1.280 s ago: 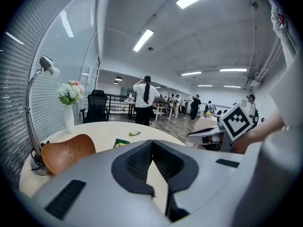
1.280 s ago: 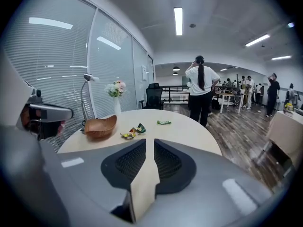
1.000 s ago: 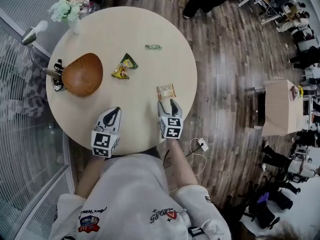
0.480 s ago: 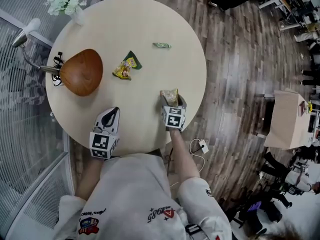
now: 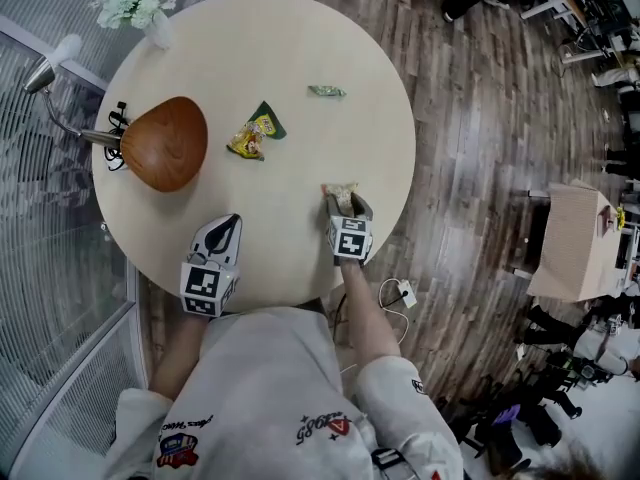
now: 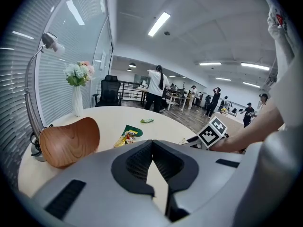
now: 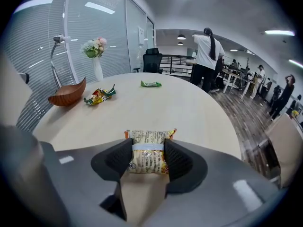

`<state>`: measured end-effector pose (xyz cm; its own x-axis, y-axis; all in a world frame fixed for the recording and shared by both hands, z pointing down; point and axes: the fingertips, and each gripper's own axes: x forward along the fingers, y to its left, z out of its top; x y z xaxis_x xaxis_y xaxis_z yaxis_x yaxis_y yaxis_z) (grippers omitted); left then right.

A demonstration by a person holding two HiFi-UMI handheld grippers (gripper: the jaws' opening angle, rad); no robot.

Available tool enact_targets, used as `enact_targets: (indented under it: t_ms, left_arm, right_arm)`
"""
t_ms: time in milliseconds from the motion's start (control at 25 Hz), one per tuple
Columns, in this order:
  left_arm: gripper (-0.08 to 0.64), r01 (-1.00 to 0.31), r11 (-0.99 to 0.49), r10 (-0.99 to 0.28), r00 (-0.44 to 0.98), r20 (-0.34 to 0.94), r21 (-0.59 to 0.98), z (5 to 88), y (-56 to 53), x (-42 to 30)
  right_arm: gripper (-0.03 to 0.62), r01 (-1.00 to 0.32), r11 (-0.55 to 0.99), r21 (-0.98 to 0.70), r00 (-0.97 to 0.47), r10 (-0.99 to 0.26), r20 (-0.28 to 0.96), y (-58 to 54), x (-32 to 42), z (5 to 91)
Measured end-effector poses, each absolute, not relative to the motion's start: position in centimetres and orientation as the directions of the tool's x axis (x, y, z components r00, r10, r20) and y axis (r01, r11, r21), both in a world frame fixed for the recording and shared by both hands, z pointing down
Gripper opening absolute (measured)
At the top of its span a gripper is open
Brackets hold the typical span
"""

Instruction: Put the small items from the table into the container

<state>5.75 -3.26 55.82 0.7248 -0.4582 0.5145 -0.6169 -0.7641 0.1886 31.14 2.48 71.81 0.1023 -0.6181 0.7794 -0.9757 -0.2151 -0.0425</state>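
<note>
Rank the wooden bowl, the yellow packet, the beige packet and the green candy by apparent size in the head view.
1. Wooden bowl.
2. Yellow packet.
3. Beige packet, partly hidden, so its place against the yellow one is unsure.
4. Green candy.

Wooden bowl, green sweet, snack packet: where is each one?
wooden bowl [image 5: 165,158]: head view, middle of its brown surface.
green sweet [image 5: 326,91]: head view, middle of its wrapper.
snack packet [image 7: 147,161]: right gripper view, its printed face.
</note>
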Motion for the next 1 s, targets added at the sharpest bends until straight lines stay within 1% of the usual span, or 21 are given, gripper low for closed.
enact_targets:
  t_ms: [120,240,440,520,720,880,1000]
  left_arm:
    - [0.008,-0.613,-0.767,-0.457,0.730,0.508,0.190,55.7,-3.1,5.7]
    - [0.008,-0.615,-0.765,-0.466,0.733,0.495,0.191,55.5,-3.3,5.3]
    - [0.008,-0.640,-0.742,-0.501,0.726,0.472,0.198,55.1,-3.5,3.9]
    - [0.008,-0.661,-0.724,-0.526,0.715,0.461,0.199,54.6,-4.4,2.5]
    - [0.008,-0.746,-0.645,-0.619,0.636,0.460,0.164,53.5,-6.5,-4.2]
    - [0.008,-0.810,-0.565,-0.689,0.568,0.451,0.156,52.8,-7.4,-8.6]
    - [0.008,-0.847,-0.509,-0.722,0.518,0.458,0.155,52.9,-7.3,-11.9]
  right_arm:
    - [0.199,-0.977,-0.205,-0.063,0.081,-0.624,0.778,2.6,30.7,71.4]
    - [0.198,-0.980,-0.178,-0.093,0.048,-0.655,0.754,2.1,29.3,70.1]
    - [0.198,-0.991,-0.045,-0.126,-0.054,-0.728,0.684,-0.6,24.8,65.7]
    - [0.198,-0.990,0.029,-0.139,-0.114,-0.751,0.651,-3.0,21.5,63.8]
    - [0.198,-0.955,0.236,-0.178,-0.295,-0.774,0.560,-10.3,10.1,59.8]
    - [0.198,-0.911,0.377,-0.168,-0.407,-0.749,0.522,-15.5,2.7,57.5]
    - [0.198,-0.874,0.465,-0.143,-0.463,-0.706,0.536,-18.8,-2.1,57.7]
